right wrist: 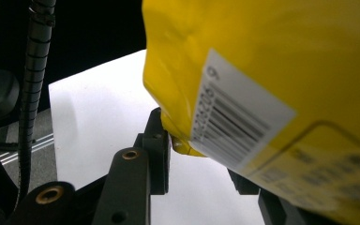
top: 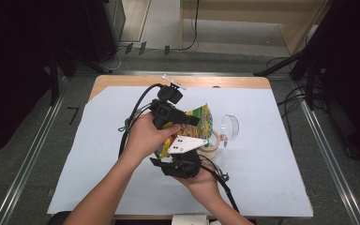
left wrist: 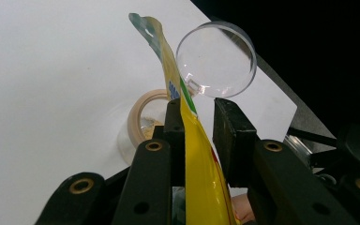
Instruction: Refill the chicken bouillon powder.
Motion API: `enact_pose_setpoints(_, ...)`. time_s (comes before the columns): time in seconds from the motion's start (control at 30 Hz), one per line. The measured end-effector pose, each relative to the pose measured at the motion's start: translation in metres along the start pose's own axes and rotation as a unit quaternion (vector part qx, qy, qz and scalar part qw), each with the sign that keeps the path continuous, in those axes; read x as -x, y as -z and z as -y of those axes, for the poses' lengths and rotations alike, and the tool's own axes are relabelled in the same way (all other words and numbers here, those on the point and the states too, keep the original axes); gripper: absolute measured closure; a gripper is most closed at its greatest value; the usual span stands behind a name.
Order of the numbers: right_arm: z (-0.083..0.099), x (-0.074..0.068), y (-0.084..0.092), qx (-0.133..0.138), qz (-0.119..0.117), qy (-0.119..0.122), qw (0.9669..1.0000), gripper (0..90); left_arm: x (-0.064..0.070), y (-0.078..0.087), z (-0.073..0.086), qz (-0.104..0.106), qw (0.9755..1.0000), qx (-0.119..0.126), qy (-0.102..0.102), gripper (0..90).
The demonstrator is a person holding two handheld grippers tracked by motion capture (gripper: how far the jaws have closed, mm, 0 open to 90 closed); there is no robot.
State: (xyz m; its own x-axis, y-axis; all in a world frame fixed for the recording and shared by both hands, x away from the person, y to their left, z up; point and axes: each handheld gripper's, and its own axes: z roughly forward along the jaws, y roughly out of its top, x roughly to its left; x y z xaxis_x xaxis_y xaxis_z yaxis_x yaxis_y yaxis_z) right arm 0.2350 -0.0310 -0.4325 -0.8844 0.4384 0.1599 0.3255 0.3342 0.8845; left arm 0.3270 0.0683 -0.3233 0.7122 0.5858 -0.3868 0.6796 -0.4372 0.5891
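Two grippers hold one yellow snack bag [top: 198,123] above the white sheet [top: 272,159] at mid-table. Left gripper [left wrist: 198,123]: jaws partly closed, bag's thin edge running up between them, pressed against the left pad; a gap shows at the right pad. Right gripper [right wrist: 201,154]: jaws around the bag's lower corner by the barcode; contact of the far pad is hidden. Clear lid [left wrist: 215,60] and tape roll [left wrist: 143,117] lie just beyond, near each other.

The bag [left wrist: 201,187] is glossy yellow foil-like plastic with a paper-white barcode patch. The cup [left wrist: 215,58] is clear smooth plastic; the table cover [top: 262,154] looks matt white.
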Motion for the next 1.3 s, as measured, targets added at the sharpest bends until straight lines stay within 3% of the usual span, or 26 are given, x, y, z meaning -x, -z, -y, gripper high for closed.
enact_pose_setpoints(0.57, 0.003, 0.001, -0.001, 0.004, 0.004, -0.004, 1.0000, 65.7, 0.002, -0.002, 0.001, 0.003, 1.0000, -0.001, -0.003, 76.2)
enact_pose_setpoints(0.77, -0.003, 0.005, 0.002, 0.002, 0.011, 0.015, 0.9998, 64.9, -0.002, 0.005, -0.001, 0.008, 0.9995, 0.029, -0.005, 74.8)
enact_pose_setpoints(0.9, -0.005, 0.005, 0.001, 0.000, 0.007, 0.013, 0.9999, 64.7, -0.004, 0.003, -0.003, 0.006, 0.9998, 0.018, -0.001, 74.8)
enact_pose_setpoints(1.1, -0.012, 0.012, -0.001, -0.007, -0.001, -0.009, 0.9999, 64.9, -0.013, 0.002, -0.015, 0.013, 0.9999, 0.003, 0.009, 75.1)
enact_pose_setpoints(1.3, -0.015, 0.016, -0.007, -0.012, -0.004, -0.011, 0.9999, 64.9, -0.022, 0.001, -0.014, 0.014, 0.9997, 0.006, 0.018, 75.3)
